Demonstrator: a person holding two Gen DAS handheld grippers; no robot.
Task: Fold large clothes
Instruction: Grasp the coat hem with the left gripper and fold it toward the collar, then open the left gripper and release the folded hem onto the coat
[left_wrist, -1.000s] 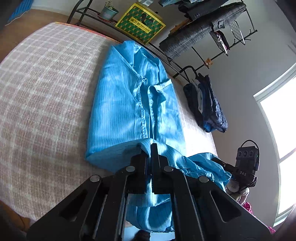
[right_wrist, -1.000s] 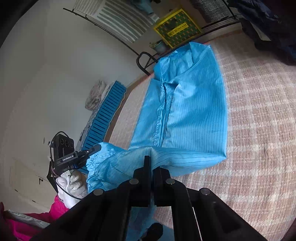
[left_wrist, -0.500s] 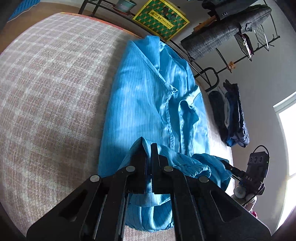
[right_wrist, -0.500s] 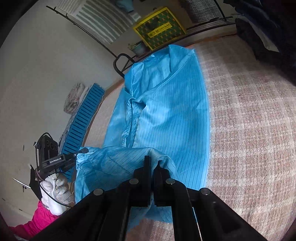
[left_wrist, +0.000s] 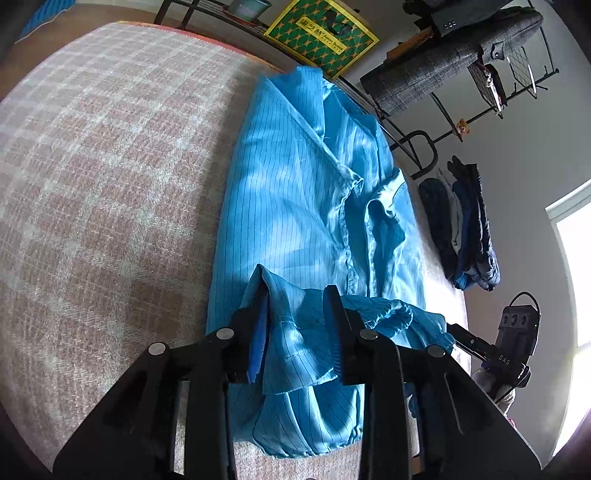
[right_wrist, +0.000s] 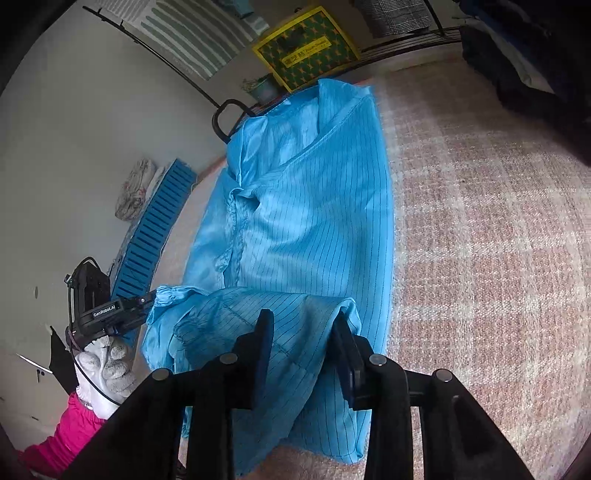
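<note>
A bright blue pinstriped garment (left_wrist: 295, 206) lies lengthwise on the pink-and-white plaid bed cover (left_wrist: 92, 184), its collar at the far end. The near hem is folded forward over the body (right_wrist: 306, 229). My left gripper (left_wrist: 293, 301) hovers over one corner of the folded hem; its jaws are opening, and the cloth sits loose between them. At the other corner my right gripper (right_wrist: 303, 321) is opening the same way, with slack fabric between its fingers. Each view shows the other gripper at the side, the right gripper (left_wrist: 513, 339) and the left gripper (right_wrist: 103, 314).
A pile of dark clothes (left_wrist: 465, 229) lies on the bed's far side. A yellow-green box (left_wrist: 321, 33) and a loaded clothes rack (left_wrist: 461, 66) stand beyond the bed. A blue slatted panel (right_wrist: 155, 225) leans on the wall. A gloved hand (right_wrist: 107, 365) with a pink sleeve (right_wrist: 70, 435) holds the left gripper.
Both grippers carried the hem forward over the garment and lowered it. Their jaws, shut on the cloth before, now stand apart and the fabric has slackened.
</note>
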